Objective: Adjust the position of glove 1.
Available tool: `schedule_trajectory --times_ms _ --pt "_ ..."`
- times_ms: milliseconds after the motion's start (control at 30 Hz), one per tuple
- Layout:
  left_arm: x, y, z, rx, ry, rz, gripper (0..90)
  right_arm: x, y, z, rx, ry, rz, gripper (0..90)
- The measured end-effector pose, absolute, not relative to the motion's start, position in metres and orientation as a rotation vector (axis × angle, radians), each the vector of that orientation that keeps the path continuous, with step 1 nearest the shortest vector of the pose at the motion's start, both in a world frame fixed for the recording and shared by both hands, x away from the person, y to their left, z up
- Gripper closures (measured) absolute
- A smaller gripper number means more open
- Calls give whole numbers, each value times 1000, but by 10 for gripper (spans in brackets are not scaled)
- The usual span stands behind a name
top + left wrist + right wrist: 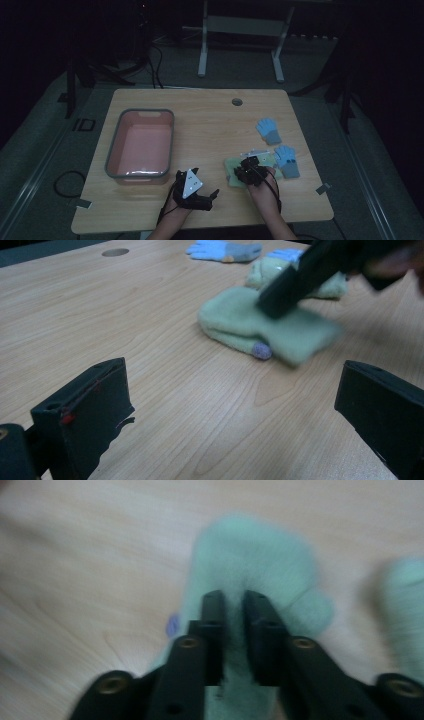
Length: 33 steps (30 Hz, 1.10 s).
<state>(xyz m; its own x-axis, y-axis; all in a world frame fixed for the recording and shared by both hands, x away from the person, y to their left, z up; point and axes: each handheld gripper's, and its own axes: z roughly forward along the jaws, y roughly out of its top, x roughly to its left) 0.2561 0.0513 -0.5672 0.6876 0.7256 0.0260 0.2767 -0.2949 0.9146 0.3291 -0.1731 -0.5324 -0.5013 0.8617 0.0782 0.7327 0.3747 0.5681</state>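
Observation:
A pale green glove (231, 168) (235, 322) (252, 550) lies flat on the wooden table (210, 130), right of centre near the front. My right gripper (248, 169) (234, 600) points down at it, its jaws a narrow gap apart over the fabric and pinching nothing that I can see. A second green glove (332, 287) (407, 597) lies just beyond the first. My left gripper (212, 197) (235, 390) rests low at the table's front, jaws wide open and empty, facing the green glove.
A pink bin with a grey rim (112, 150) stands empty on the table's left half. Two blue gloves with grey cuffs (269, 130) (287, 160) lie to the right, near the edge. A cable hole (237, 102) sits at the back centre.

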Motion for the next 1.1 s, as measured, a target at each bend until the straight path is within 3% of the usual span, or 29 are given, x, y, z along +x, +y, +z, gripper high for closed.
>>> schedule_trajectory --times_ms 200,633,700,1100 --pt "256 51 -567 1867 788 553 17 332 -176 -535 1438 2414 843 705" --pt "256 51 -567 1873 787 554 17 339 -201 -497 1326 2377 940 646" --pt "256 51 -567 1870 788 553 17 342 -211 -493 1286 2377 911 594" --pt "256 50 -567 1880 786 566 17 354 -270 -480 1219 2395 921 590"
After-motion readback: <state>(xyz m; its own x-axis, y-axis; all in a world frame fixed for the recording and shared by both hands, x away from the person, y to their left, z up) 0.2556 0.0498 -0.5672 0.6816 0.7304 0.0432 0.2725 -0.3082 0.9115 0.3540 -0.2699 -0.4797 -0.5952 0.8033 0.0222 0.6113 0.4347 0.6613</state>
